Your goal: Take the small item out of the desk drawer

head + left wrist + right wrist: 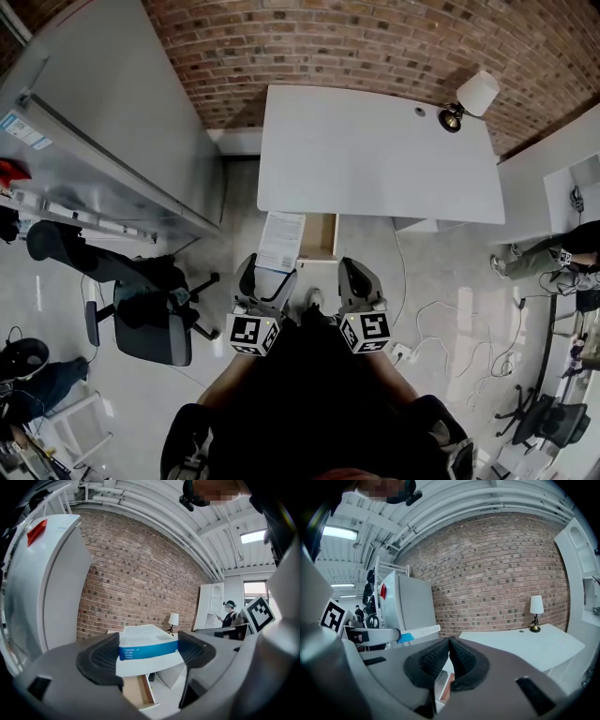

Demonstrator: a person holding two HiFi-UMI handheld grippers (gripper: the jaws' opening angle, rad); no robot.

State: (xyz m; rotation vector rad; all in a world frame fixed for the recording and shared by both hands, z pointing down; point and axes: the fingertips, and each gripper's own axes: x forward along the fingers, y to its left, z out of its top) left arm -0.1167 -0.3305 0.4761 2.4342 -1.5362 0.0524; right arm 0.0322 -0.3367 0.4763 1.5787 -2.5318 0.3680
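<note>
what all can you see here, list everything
desk: 1, white, against the brick wall
drawer: 1, wood inside, open at the desk's front
box: 1, white with blue band, left of the drawer
lamp: 1, white shade, desk's far right corner
chair: 1, black, floor at left
cabinet: 1, white, far left
cables: several, white, floor at right
left gripper: 1, grey, shut on the box
right gripper: 1, grey, jaws together, empty

bright, even overhead light | strong fisheye edges | near foreground soft
</note>
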